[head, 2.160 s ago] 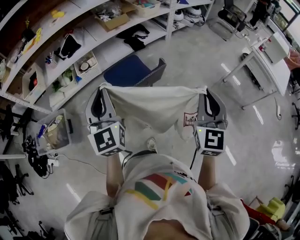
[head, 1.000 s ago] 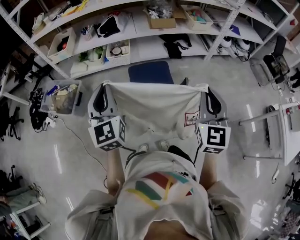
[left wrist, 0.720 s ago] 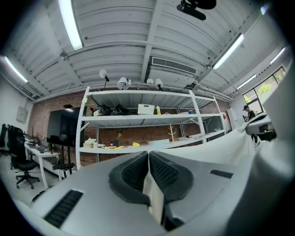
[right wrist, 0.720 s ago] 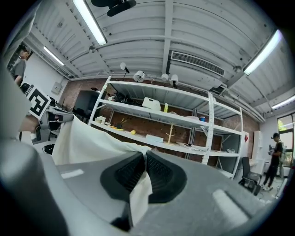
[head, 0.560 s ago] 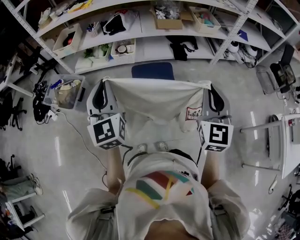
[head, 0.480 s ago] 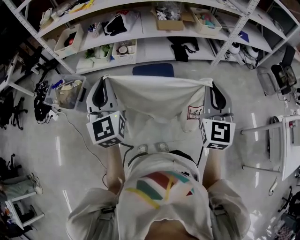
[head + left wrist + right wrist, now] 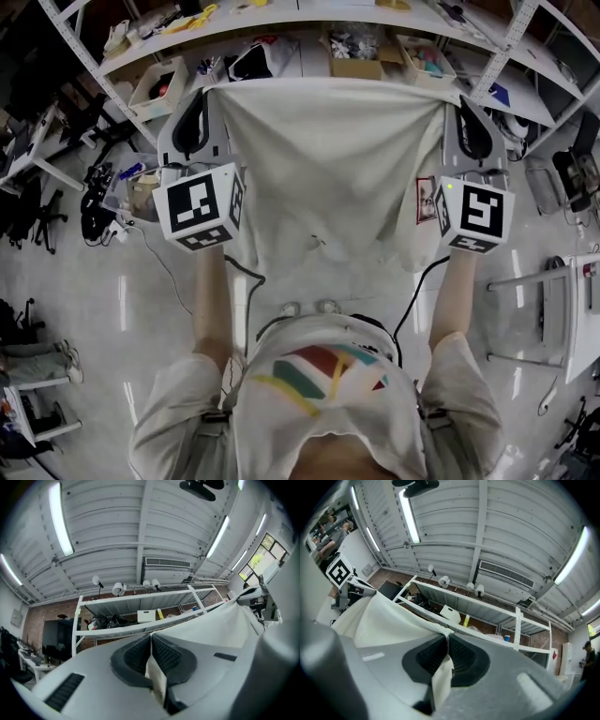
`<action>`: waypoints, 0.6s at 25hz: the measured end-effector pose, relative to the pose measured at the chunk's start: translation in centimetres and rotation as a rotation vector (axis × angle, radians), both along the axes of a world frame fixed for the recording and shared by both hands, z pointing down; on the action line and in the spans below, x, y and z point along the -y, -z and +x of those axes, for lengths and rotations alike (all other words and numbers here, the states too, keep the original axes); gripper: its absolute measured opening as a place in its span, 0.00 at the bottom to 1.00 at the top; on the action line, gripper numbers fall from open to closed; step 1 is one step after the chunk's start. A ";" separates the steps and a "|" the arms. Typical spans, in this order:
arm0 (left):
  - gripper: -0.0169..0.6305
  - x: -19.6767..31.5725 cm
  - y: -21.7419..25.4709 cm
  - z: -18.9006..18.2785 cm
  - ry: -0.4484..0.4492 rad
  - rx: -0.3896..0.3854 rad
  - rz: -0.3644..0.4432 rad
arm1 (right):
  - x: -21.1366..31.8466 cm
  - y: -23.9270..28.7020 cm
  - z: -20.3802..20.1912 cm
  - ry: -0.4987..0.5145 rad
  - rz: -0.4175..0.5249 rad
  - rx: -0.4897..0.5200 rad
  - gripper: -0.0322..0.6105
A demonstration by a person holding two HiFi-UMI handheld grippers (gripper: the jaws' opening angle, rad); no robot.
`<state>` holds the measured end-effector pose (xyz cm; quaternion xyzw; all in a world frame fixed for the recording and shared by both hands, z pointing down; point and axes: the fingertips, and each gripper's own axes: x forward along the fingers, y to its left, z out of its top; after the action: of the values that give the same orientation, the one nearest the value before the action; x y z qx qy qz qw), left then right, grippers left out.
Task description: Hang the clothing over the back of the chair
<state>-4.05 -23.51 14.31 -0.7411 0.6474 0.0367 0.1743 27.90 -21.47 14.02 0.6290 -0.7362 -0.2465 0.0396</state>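
- Since a second ago the left gripper (image 7: pixel 208 91) and right gripper (image 7: pixel 450 98) have risen to the frame's top; the blue chair is now covered.
- The clothing (image 7: pixel 328 169), pale white, hangs spread across upper centre, each top corner clamped in closed jaws.

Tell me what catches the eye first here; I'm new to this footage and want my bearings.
A white garment hangs spread wide across the middle, its top corners pinched in the left claw and the right claw. Cluttered shelves run along the top behind it.
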 end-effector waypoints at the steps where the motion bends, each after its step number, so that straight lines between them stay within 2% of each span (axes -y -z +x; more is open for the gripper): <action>1: 0.05 0.1 1.3 0.0 -0.001 0.013 0.026 | 0.3 1.4 -0.1 0.002 0.027 -0.009 0.08; 8: 0.05 1.3 7.5 0.1 -0.020 0.076 0.129 | 1.7 8.5 0.0 -0.004 0.158 -0.071 0.08; 15: 0.05 2.8 10.2 0.4 -0.034 0.072 0.160 | 3.4 11.6 0.0 -0.002 0.187 -0.091 0.08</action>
<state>-3.70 -26.32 4.10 -0.7365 0.6230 0.0648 0.2555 27.90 -24.83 2.38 0.6190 -0.7068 -0.3422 0.0144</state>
